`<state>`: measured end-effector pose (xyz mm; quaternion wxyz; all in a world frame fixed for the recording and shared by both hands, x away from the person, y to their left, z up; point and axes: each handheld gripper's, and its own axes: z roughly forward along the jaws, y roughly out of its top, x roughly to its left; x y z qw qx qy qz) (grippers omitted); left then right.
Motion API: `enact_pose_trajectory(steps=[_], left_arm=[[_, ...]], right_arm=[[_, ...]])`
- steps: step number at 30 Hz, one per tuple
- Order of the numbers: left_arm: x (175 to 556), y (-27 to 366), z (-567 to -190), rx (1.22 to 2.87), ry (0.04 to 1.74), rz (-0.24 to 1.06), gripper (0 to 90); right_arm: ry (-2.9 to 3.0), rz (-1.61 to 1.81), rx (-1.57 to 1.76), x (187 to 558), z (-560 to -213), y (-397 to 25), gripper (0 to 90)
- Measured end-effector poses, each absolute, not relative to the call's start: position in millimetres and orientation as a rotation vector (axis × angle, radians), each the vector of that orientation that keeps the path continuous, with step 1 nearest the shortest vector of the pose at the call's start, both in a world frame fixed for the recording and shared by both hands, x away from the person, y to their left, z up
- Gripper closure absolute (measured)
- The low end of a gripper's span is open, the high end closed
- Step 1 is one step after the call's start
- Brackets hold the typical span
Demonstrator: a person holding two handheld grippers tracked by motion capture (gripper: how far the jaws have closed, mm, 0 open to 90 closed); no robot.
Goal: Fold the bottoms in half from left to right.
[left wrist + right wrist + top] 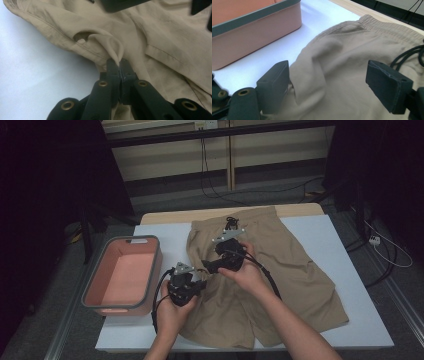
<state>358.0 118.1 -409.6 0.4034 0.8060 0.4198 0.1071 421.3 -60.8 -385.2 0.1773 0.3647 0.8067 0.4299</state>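
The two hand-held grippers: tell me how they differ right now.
The left hand-held gripper has its jaws shut, pinching a fold of the beige shorts at their edge; the right hand-held gripper has its jaws wide open, gripping nothing. In the high view the left one sits nearer the pink bin, the right one farther up the shorts. Both are black and over the shorts.

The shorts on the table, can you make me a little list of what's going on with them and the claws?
Shorts: tan, spread flat on the white table, waistband at the far side
Left claw: shut, pinching a fold of the shorts' edge
Right claw: open, jaws wide apart above the fabric
Bin: pink with a grey rim, left of the shorts, nothing inside
Cord: dark drawstring lying near the waistband
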Motion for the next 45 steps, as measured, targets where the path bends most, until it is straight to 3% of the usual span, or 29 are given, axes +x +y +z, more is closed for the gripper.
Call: enact_pose_trajectory(steps=[10,14,21,23,30,45], left_arm=[[356,115,-406,2.024,1.041,0.278,88.6],[355,113,-405,2.018,1.035,0.274,88.5],[357,114,-406,2.006,1.044,0.263,88.4],[357,116,-405,2.004,1.039,0.267,88.3],[358,123,-401,1.970,1.029,0.258,78.1],[366,139,-399,1.981,1.020,0.232,39.9]], right_arm=[[2.361,1.202,1.037,434,-404,-38,19.7],[2.431,1.211,0.992,438,-413,-31,33.8],[2.494,1.231,0.978,439,-417,-31,73.6],[2.496,1.271,1.001,440,-416,-32,80.7],[2.435,1.296,1.013,439,-409,-42,85.4],[2.371,1.343,1.058,436,-400,-66,87.0]])
